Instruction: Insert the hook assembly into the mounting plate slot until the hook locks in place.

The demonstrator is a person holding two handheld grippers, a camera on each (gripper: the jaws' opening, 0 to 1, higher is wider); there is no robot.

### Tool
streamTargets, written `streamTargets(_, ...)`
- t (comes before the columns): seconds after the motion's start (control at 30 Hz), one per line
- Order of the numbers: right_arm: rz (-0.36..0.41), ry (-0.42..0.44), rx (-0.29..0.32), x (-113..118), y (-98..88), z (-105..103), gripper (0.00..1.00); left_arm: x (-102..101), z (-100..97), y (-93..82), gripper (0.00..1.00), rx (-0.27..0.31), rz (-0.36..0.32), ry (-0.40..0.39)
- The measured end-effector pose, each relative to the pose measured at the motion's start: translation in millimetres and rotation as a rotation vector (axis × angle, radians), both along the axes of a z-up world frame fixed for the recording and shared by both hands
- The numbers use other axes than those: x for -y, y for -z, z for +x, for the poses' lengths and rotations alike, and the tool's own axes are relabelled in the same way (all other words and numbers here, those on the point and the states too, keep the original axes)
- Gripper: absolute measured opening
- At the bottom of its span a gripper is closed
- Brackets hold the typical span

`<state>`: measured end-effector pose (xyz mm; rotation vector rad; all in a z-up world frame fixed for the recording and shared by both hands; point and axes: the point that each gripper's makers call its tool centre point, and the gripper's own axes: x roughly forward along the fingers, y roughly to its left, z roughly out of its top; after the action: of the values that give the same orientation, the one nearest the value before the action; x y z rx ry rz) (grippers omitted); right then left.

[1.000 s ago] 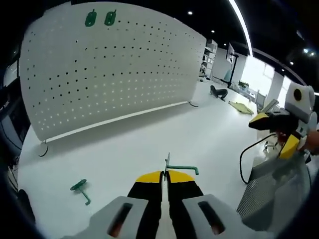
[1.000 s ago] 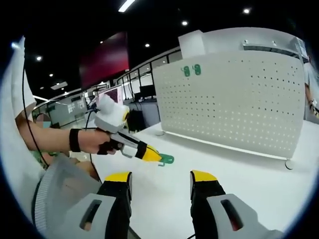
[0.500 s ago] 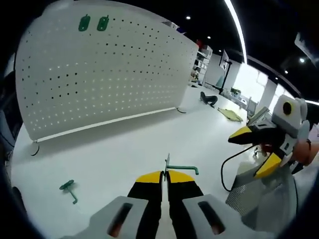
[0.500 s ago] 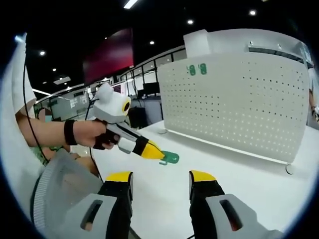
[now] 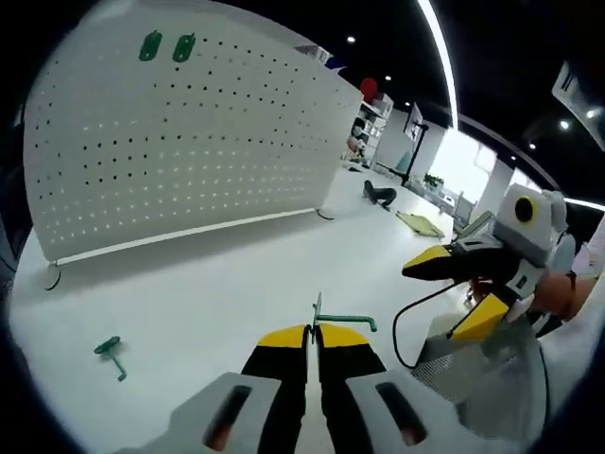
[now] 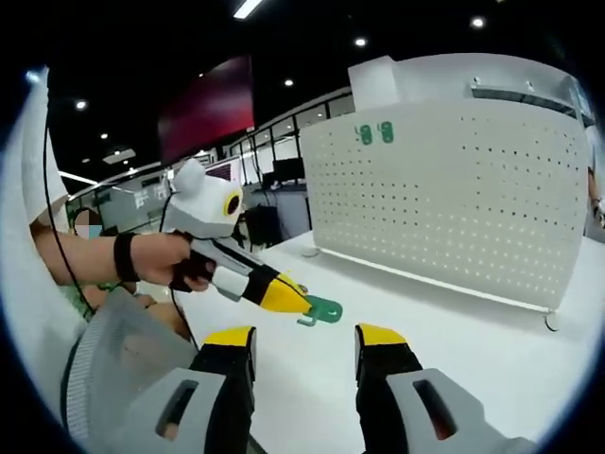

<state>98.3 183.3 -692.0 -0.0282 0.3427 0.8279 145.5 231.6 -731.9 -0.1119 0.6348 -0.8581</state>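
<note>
At the bottom of the left gripper view, the left gripper [image 5: 313, 333] has its yellow-tipped jaws pressed together on a green hook [image 5: 342, 322], whose thin stem rises just above the fingertips and whose arm runs off sideways to the right of them. Beyond the gripper stands a white pegboard [image 5: 189, 151] on small feet, upright on the white table [image 5: 236, 274], well apart from the held hook. Two green hooks [image 5: 165, 47] already sit side by side near the pegboard's upper left corner. A loose green hook [image 5: 112, 355] lies flat on the table in front of the pegboard's left end, well to the left of the gripper. Coming in from the right edge is the right gripper [image 5: 452, 293], its jaws spread wide with nothing between them, held by a hand [image 5: 558, 298] and trailing a black cable.

In the right gripper view, the right gripper [image 6: 304, 333] shows its two jaws standing apart, empty. Just above and between them, the left gripper's closed tips [image 6: 284, 298] clamp the green hook [image 6: 321, 310], which sticks out to the right toward the pegboard [image 6: 454, 199] but is well short of it. The person's hand [image 6: 175, 260], with a dark wristband, holds that gripper. The two mounted hooks [image 6: 376, 133] sit near the pegboard's top left.
</note>
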Motion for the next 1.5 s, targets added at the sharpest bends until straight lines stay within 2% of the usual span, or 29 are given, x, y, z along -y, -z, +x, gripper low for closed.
streamTargets(0.07, 0.003, -0.01, -0.001, -2.5, 0.0, -1.1, 0.4, 4.3, -3.9, -2.0, 0.03, -0.015, -0.032, 0.012)
streamTargets(0.4, -0.027, -0.022, 0.012, -4.7, 3.2, -4.5, 0.35, 13.7, -14.1, -3.8, 0.03, -0.048, -0.062, 0.036)
streamTargets(0.5, -0.037, -0.013, 0.009, -3.2, 5.8, -3.1, 0.35, 19.0, -17.7, -6.7, 0.03, -0.071, -0.112, 0.043)
streamTargets(0.67, -0.033, -0.014, 0.013, -3.9, 5.8, -2.7, 0.31, 23.8, -19.0, -3.3, 0.02, -0.059, -0.088, 0.057)
streamTargets(0.7, -0.04, -0.01, -0.002, -5.1, 10.4, -1.1, 0.3, 24.8, -19.0, -0.8, 0.02, -0.057, -0.073, 0.067)
streamTargets(0.73, -0.109, -0.044, -0.038, -2.8, 19.4, -7.3, 0.3, 25.0, -19.4, 0.3, 0.02, -0.054, -0.058, 0.078)
streamTargets(0.77, -0.153, -0.025, 0.008, 3.0, 16.2, -3.1, 0.29, 26.3, -19.8, -1.1, 0.02, -0.051, -0.061, 0.083)
streamTargets(0.8, -0.126, 0.003, 0.05, 6.4, 9.2, 0.6, 0.28, 27.0, -20.8, -3.8, 0.02, -0.062, -0.076, 0.082)
streamTargets(0.83, -0.062, 0.013, 0.037, 7.1, 4.7, -0.9, 0.28, 28.1, -20.1, -5.6, 0.02, -0.064, -0.098, 0.074)
streamTargets(0.87, -0.055, 0.008, 0.01, 9.1, 7.0, -1.8, 0.28, 26.9, -20.5, -4.2, 0.02, -0.067, -0.094, 0.079)
streamTargets(0.97, -0.124, -0.001, 0.009, 14.4, 15.4, -2.2, 0.28, 26.5, -19.5, -1.7, 0.02, -0.084, -0.096, 0.064)
streamTargets(1.07, -0.086, -0.002, 0.007, 10.1, 13.9, -5.1, 0.28, 29.6, -21.2, -7.7, 0.02, -0.096, -0.133, 0.061)
streamTargets(1.17, -0.108, -0.013, 0.006, 7.0, 18.1, -7.4, 0.28, 30.2, -23.4, -7.6, 0.02, -0.116, -0.137, 0.06)
streamTargets(1.23, -0.112, -0.017, 0.012, 5.3, 17.0, -7.9, 0.28, 32.7, -27.6, -9.0, 0.02, -0.154, -0.162, 0.065)
streamTargets(1.3, -0.104, -0.025, 0.023, 3.1, 14.8, -7.5, 0.26, 32.8, -27.8, -9.6, 0.02, -0.154, -0.164, 0.061)
streamTargets(1.5, -0.148, -0.041, 0.04, 1.2, 15.4, -6.9, 0.22, 34.1, -30.3, -10.2, 0.02, -0.195, -0.182, 0.059)
